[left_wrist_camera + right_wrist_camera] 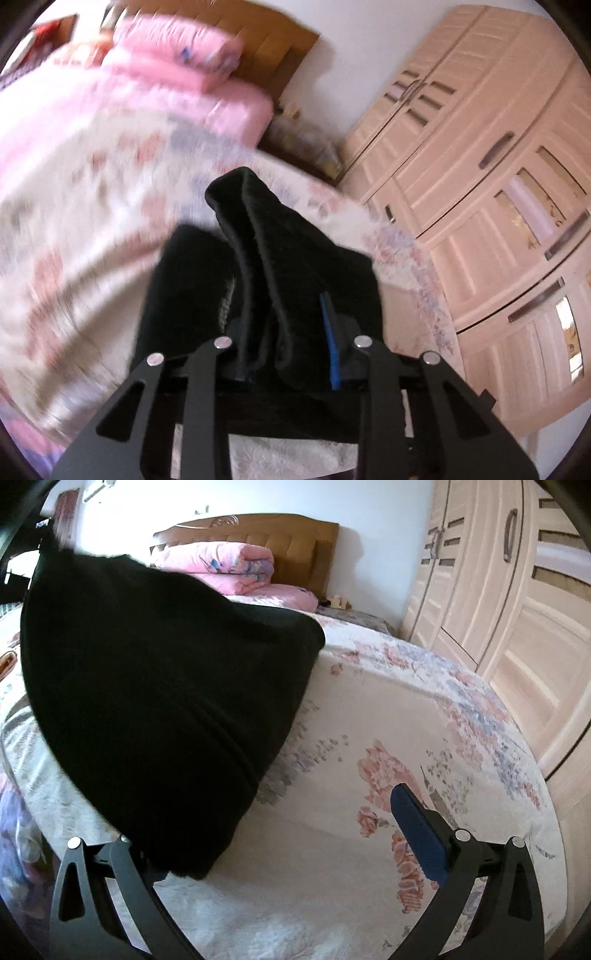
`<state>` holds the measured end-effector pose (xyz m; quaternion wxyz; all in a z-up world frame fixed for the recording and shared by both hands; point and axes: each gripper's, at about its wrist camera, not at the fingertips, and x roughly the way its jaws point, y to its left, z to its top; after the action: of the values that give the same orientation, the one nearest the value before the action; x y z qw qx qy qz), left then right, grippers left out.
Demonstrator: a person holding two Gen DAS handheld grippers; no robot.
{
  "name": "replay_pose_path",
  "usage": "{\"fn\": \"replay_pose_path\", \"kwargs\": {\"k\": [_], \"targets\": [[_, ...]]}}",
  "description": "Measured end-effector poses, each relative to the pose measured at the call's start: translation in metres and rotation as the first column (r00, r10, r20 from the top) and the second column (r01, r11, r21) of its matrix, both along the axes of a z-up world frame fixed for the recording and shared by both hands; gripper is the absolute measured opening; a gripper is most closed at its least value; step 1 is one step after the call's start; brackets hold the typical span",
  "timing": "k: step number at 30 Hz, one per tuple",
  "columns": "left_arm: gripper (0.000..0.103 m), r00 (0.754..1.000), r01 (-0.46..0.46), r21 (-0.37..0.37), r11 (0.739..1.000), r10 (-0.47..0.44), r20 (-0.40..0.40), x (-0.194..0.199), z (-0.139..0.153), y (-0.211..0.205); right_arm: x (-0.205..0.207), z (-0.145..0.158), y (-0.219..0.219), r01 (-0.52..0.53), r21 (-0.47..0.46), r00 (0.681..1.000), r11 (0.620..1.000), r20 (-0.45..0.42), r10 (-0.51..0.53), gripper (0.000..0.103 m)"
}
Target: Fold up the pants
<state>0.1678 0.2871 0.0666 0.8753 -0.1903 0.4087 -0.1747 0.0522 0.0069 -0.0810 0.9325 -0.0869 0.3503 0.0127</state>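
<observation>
Nearest the left wrist camera, the left gripper is clenched on a bunched fold of the black fabric pants, which rise in a ridge away from its blue-padded fingers above the floral white bedspread. On the right wrist view, the right gripper stands spread wide, grasping nothing; the pants drape over its left finger, covering the bedspread at left. Farther off lie a folded pink quilt, a brown wooden headboard, and at right a pale pink panelled wardrobe.
</observation>
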Motion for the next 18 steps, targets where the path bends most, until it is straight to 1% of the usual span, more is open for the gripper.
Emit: {"fn": "replay_pose_path", "kwargs": {"k": [1,3,5,6,7,8,9,10,11,12,13,14,15,16,18], "targets": [[0.027,1.000,-0.013,-0.005,1.000,0.013,0.001,0.001,0.001,0.008,-0.002,0.003,0.003,-0.014,-0.001,1.000,1.000,0.016,0.014,0.099],[0.027,0.998,-0.050,-0.043,0.998,0.048,-0.038,0.005,-0.014,0.027,-0.001,0.005,0.008,-0.032,-0.001,0.999,0.999,0.026,0.032,0.099],[0.027,0.988,-0.098,-0.091,0.991,0.086,-0.126,0.012,-0.052,0.047,0.003,-0.001,0.013,-0.045,-0.016,0.999,0.999,0.005,0.046,0.099],[0.027,0.977,-0.127,-0.098,0.987,0.107,-0.182,0.013,-0.082,0.056,0.006,-0.006,0.014,-0.050,-0.024,0.999,0.998,-0.013,0.049,0.099],[0.027,0.969,-0.146,-0.106,0.984,0.121,-0.213,0.014,-0.101,0.061,0.006,-0.009,0.012,-0.053,-0.010,0.998,0.999,-0.017,0.053,0.099],[0.028,0.967,-0.163,-0.151,0.975,0.127,-0.220,0.013,-0.117,0.067,0.006,-0.010,0.011,-0.056,0.002,0.998,0.998,-0.016,0.056,0.099],[0.027,0.970,-0.175,-0.233,0.957,0.128,-0.205,0.008,-0.124,0.077,0.006,-0.009,0.011,-0.059,0.000,0.998,0.998,-0.018,0.059,0.099],[0.027,0.970,-0.184,-0.255,0.949,0.134,-0.202,0.004,-0.122,0.079,0.006,-0.008,0.012,-0.064,-0.008,0.998,0.998,-0.021,0.064,0.099],[0.027,0.972,-0.187,-0.245,0.951,0.142,-0.189,0.001,-0.115,0.077,0.005,-0.007,0.013,-0.065,-0.017,0.998,0.998,-0.022,0.064,0.099],[0.027,0.979,-0.174,-0.202,0.964,0.146,-0.145,-0.005,-0.096,0.069,0.005,-0.006,0.013,-0.063,-0.024,0.998,0.998,-0.022,0.062,0.099],[0.027,0.984,-0.160,-0.176,0.971,0.144,-0.103,-0.011,-0.080,0.064,0.004,-0.005,0.013,-0.059,-0.023,0.998,0.998,-0.023,0.058,0.099],[0.027,0.989,-0.147,-0.158,0.977,0.140,-0.053,-0.019,-0.060,0.059,0.003,-0.003,0.011,-0.055,-0.011,0.998,0.998,-0.021,0.054,0.099],[0.027,0.990,-0.143,-0.150,0.978,0.140,-0.032,-0.022,-0.051,0.060,0.003,-0.002,0.010,-0.053,0.005,0.998,0.999,-0.019,0.053,0.099],[0.027,0.990,-0.144,-0.137,0.980,0.143,-0.021,-0.024,-0.046,0.060,0.003,-0.002,0.009,-0.054,0.013,0.998,0.998,-0.017,0.054,0.099],[0.027,0.983,-0.170,-0.091,0.981,0.164,-0.079,-0.017,-0.063,0.062,0.003,-0.004,0.012,-0.055,0.009,0.998,0.998,-0.021,0.055,0.099]]}}
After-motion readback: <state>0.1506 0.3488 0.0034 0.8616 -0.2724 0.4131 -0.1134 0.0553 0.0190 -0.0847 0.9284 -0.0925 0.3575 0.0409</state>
